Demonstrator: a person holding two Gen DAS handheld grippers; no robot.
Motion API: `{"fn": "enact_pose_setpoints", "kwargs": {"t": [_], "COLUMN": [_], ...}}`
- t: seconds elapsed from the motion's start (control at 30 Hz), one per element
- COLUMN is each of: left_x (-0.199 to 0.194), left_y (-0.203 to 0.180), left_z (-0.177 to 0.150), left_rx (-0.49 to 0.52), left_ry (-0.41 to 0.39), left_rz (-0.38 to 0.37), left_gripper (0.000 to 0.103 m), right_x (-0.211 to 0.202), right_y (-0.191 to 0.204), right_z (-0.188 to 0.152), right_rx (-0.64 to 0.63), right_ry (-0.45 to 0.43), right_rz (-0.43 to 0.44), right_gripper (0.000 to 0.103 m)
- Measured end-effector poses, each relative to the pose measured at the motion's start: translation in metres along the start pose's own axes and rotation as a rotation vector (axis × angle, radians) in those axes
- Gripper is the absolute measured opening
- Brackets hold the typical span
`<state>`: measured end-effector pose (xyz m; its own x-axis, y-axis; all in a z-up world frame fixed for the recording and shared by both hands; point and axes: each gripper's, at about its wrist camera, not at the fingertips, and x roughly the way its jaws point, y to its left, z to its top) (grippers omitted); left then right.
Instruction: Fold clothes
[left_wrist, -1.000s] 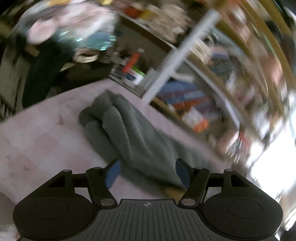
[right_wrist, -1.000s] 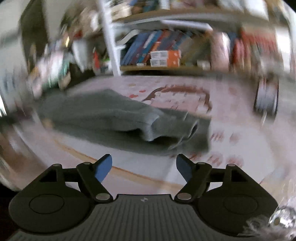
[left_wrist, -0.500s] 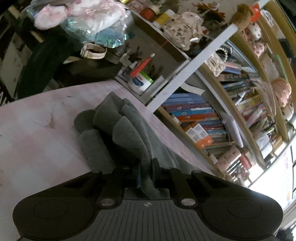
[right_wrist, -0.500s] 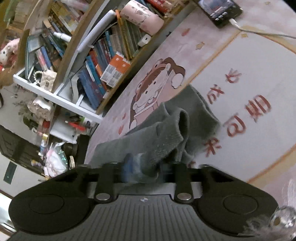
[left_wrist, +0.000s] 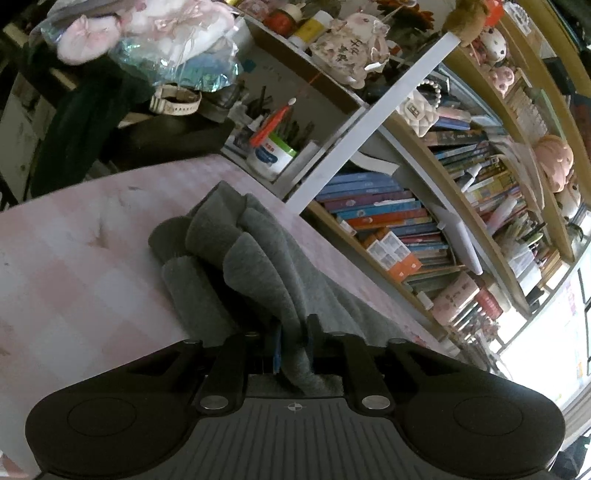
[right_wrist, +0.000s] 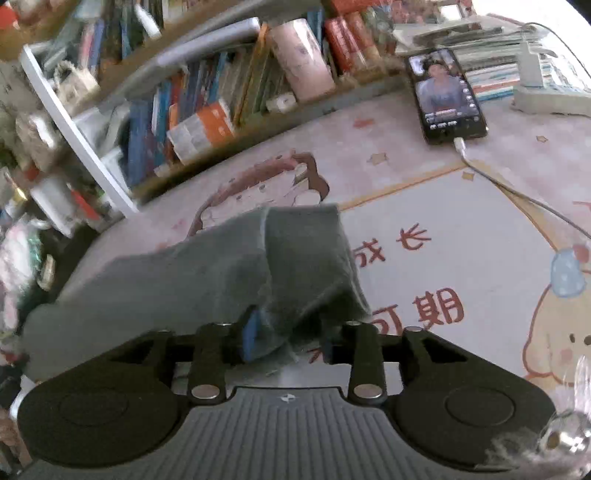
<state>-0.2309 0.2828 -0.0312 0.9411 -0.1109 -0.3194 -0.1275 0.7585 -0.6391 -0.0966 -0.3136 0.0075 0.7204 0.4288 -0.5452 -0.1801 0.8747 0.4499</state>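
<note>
Pinching a fold of the grey garment, left gripper has jaws nearly together, just easing. Right gripper clamps a thicker bunch, jaws just widening. Fabric is rumpled, ridged, bunched on the pink mat.

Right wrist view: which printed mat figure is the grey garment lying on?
The brown-haired cartoon figure near the bookshelf: the grey garment overlaps its lower part. The yellow figure at the right edge lies uncovered, apart from the cloth.

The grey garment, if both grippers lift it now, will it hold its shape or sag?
The grey garment will probably sag: it already bunches into soft folds on the pink mat. Thick, fleecy-looking cloth suggests some weight, so the middle may droop. Both the left gripper and right gripper pinch cloth, so slipping seems unlikely.
</note>
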Motion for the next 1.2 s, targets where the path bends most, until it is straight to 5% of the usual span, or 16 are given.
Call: {"fn": "enact_pose_setpoints", "kwargs": {"t": [0.17, 0.23, 0.33, 0.37, 0.43, 0.57, 0.6, 0.77, 0.9, 1.0, 1.2], "left_x": [0.001, 0.004, 0.011, 0.013, 0.014, -0.025, -0.029, -0.002, -0.007, -0.019, -0.008], "left_y": [0.002, 0.003, 0.001, -0.002, -0.013, -0.054, -0.052, -0.009, 0.002, 0.0, 0.007], "left_z": [0.007, 0.01, 0.015, 0.017, 0.019, 0.015, 0.016, 0.009, 0.0, 0.002, 0.006], "left_rx": [-0.052, -0.08, -0.117, -0.105, -0.064, 0.086, 0.058, -0.059, -0.083, -0.048, -0.045], "left_ry": [-0.032, -0.047, -0.075, -0.078, -0.105, -0.297, -0.303, -0.065, -0.045, -0.106, -0.112], "left_rz": [0.009, 0.026, 0.06, 0.061, 0.056, -0.031, -0.004, 0.251, 0.214, 0.283, 0.324], "left_gripper": [0.045, 0.045, 0.033, 0.007, 0.004, 0.004, 0.005, 0.007, 0.033, 0.058, 0.069], "right_x": [-0.008, -0.004, 0.006, 0.007, 0.008, 0.007, 0.007, 0.007, 0.006, 0.005, 0.006], "right_y": [-0.001, 0.001, 0.002, 0.001, 0.002, 0.003, 0.003, 0.004, 0.007, 0.008, 0.01], "right_z": [0.0, -0.003, -0.01, -0.013, -0.019, -0.025, -0.025, -0.028, -0.027, -0.029, -0.03], "right_rx": [0.01, 0.005, -0.009, -0.016, -0.047, -0.081, -0.084, -0.088, -0.105, -0.114, -0.125], "right_ry": [-0.043, -0.037, -0.012, -0.012, -0.029, -0.043, -0.044, -0.047, -0.042, -0.047, -0.051], "right_rz": [0.036, 0.036, 0.031, 0.029, 0.016, 0.0, -0.003, -0.001, -0.01, -0.016, -0.025], "right_gripper": [0.048, 0.043, 0.019, 0.018, 0.017, 0.017, 0.017, 0.017, 0.017, 0.017, 0.018]}}
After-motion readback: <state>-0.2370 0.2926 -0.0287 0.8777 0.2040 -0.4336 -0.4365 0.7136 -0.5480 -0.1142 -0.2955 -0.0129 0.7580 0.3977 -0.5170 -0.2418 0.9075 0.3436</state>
